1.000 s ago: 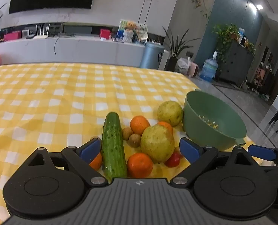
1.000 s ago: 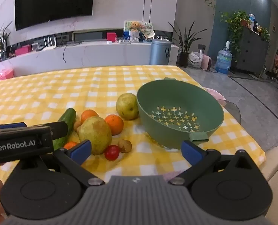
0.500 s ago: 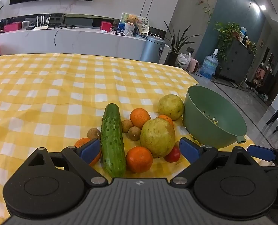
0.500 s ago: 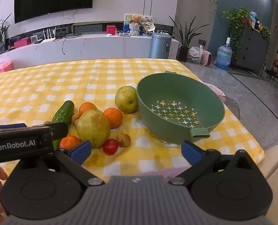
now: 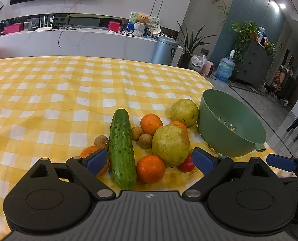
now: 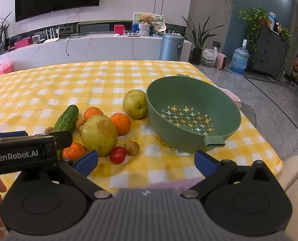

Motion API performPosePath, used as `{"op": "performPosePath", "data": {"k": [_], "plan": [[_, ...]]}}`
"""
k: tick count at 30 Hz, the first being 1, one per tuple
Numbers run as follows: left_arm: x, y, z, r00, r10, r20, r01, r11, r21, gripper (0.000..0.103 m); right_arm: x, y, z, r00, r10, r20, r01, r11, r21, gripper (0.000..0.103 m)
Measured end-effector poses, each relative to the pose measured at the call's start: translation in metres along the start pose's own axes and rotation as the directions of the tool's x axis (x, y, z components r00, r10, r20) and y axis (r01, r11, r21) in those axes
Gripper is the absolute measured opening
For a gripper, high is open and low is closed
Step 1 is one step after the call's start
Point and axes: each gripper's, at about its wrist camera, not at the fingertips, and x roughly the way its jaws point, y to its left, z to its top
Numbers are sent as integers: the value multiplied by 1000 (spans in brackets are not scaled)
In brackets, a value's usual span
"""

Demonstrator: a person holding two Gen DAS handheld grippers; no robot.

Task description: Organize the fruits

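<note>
A: Both tools gape, holding nothing: left tool (image 5: 149, 160), right tool (image 6: 145, 161).

B: Nearest the left one, the small round orange tangerine (image 5: 150, 168) touches the long bumpy green cucumber (image 5: 121, 148). Nudge either and the pile probably rolls.

A: The big yellow-green pear (image 5: 170, 145) leans there too, I think.

B: Farther right, the empty green perforated plastic colander (image 6: 193, 118) sits near the yellow-checked worktop (image 5: 48, 92) edge; a dropped pear could shove it off.

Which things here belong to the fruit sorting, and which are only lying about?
Job: pears, oranges, tomato, longans, colander, cucumber.
Lying about: bin, water bottle, teddy bear.
</note>
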Motion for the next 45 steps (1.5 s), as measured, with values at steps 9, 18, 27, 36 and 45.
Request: {"op": "performPosePath", "data": {"k": [9,18,27,36,45], "plan": [[2,2,-1,1000,-5,-17,5,1000,-9,103,1,0,-1,1000,-6,-4,6,1000,-5,99],[3,2,-2,1000,-3,-17,3,1000,-8,103,1,0,-1,1000,-8,-5,8,1000,-6,99],[3,3,-2,1000,-4,-17,3,1000,-9,103,1,0,-1,1000,-9,-7,9,1000,-7,98],[3,2,-1,1000,-4,-17,3,1000,-9,103,1,0,-1,1000,-10,-7,10,1000,-7,98],[3,3,-2,1000,-4,-20,4,1000,-11,103,0,1,0,1000,-11,-7,11,1000,-8,98]]}}
